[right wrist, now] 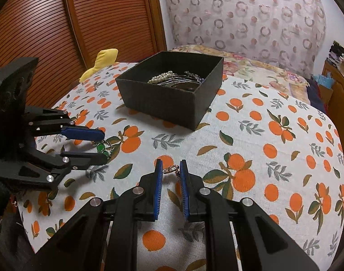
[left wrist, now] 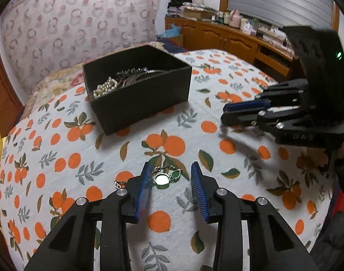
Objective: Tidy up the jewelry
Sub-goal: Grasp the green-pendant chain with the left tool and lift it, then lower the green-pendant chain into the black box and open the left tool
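A green-stoned necklace with a round pendant (left wrist: 162, 178) lies on the orange-print cloth between the fingers of my left gripper (left wrist: 170, 168), which is open around it; it also shows in the right wrist view (right wrist: 103, 147). My right gripper (right wrist: 170, 166) is partly open with a small rose-gold chain piece (right wrist: 172, 170) lying between its tips. A black open box (left wrist: 135, 88) holds pearls and other jewelry at the back; it also shows in the right wrist view (right wrist: 172, 90).
The orange-print cloth (left wrist: 194, 135) covers a rounded table. A yellow cloth (right wrist: 102, 63) lies at the far left edge. A wooden louvred door, a patterned curtain and a cluttered wooden cabinet (left wrist: 228, 38) stand behind.
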{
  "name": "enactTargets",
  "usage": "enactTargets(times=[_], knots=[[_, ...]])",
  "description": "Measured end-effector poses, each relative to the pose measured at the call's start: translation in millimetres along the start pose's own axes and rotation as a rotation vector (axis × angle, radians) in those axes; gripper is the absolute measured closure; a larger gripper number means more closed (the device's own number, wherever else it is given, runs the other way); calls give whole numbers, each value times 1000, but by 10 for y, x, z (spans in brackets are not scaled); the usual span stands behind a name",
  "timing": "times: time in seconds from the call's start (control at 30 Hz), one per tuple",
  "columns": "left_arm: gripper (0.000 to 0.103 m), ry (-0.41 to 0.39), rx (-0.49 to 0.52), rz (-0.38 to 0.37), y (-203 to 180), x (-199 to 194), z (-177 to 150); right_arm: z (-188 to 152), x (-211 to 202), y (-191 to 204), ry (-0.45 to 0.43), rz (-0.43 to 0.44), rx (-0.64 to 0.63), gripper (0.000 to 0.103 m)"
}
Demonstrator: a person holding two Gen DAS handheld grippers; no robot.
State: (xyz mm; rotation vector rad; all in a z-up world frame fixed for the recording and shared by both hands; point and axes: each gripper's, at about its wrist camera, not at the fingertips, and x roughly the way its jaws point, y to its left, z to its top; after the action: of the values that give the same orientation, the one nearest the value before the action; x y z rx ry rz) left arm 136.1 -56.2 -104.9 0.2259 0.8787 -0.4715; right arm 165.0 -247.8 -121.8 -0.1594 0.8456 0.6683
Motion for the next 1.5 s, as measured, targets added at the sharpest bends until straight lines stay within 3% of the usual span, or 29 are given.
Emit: enactTargets(times=[0.3, 0.4, 0.53, 0.57, 0.93, 1.5], knots=[[68, 8, 21, 59, 32, 20, -31, -9, 1, -2, 0, 1, -1, 86], [68, 7, 2, 40, 72, 10, -37, -24, 19, 14, 2, 0, -4, 86], [81, 3, 13, 31, 58, -36, -85, -33, 24, 25, 6, -2, -6, 86], [88, 2, 16, 31, 54, -46, -97, -39, 23, 28, 7, -2, -6, 86], [93, -31, -69, 11, 194, -162, -103, -15, 21, 68, 7, 2, -16, 86], [93, -230, -116, 37, 421, -615, 652, 547, -165, 132, -105, 2, -69, 86]])
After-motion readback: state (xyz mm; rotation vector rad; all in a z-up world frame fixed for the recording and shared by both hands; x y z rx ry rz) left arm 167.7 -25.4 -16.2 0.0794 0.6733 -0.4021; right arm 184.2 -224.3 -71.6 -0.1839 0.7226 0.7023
